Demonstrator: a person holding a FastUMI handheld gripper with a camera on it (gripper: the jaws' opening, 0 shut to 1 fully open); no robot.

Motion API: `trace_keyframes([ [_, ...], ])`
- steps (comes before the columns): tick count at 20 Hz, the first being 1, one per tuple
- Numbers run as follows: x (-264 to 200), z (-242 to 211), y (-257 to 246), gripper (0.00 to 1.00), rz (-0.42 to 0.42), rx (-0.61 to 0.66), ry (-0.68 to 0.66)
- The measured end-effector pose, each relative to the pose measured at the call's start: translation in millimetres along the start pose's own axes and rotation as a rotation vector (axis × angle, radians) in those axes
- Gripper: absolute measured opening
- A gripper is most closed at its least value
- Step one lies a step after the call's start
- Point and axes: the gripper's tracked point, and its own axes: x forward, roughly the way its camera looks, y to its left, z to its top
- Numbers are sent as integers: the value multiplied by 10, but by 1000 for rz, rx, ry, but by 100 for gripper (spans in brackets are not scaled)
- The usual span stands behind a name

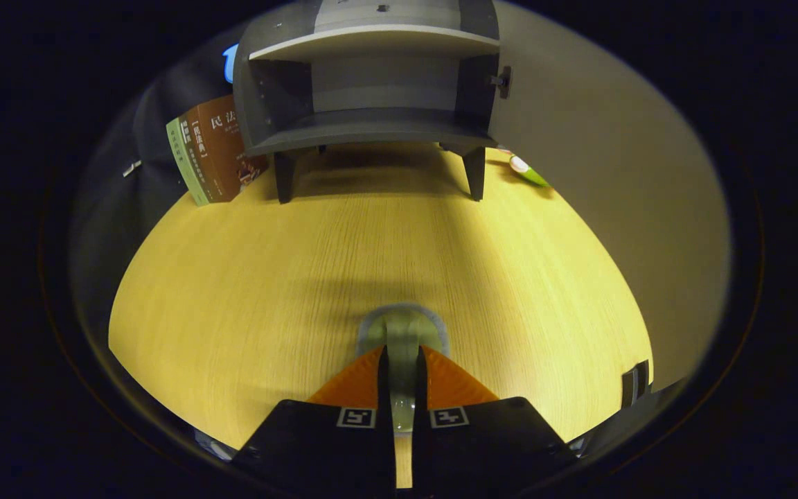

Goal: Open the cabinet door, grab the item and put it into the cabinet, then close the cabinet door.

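Observation:
My gripper is shut on a small grey-green item with a rounded front. The item sticks out just ahead of the fingertips, and a narrow part of it runs back between them. It hangs low over the wooden table. Well beyond the fingers a grey cabinet stands on short legs at the table's far side. Its door is swung wide open to the right. Inside, the lower compartment under a pale shelf looks bare.
Upright books lean against the booth wall just left of the cabinet. A green and white object lies on the table behind the open door. A small dark bracket sits at the table's near right edge.

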Motion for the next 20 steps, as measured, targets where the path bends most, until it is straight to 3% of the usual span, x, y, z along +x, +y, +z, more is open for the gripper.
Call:
trace_keyframes([
  [9,-1106,1185,37,13,42,57,-199],
  [14,-1677,2217,159,14,65,50,-337],
  [20,-1870,3501,231,13,77,31,-446],
])
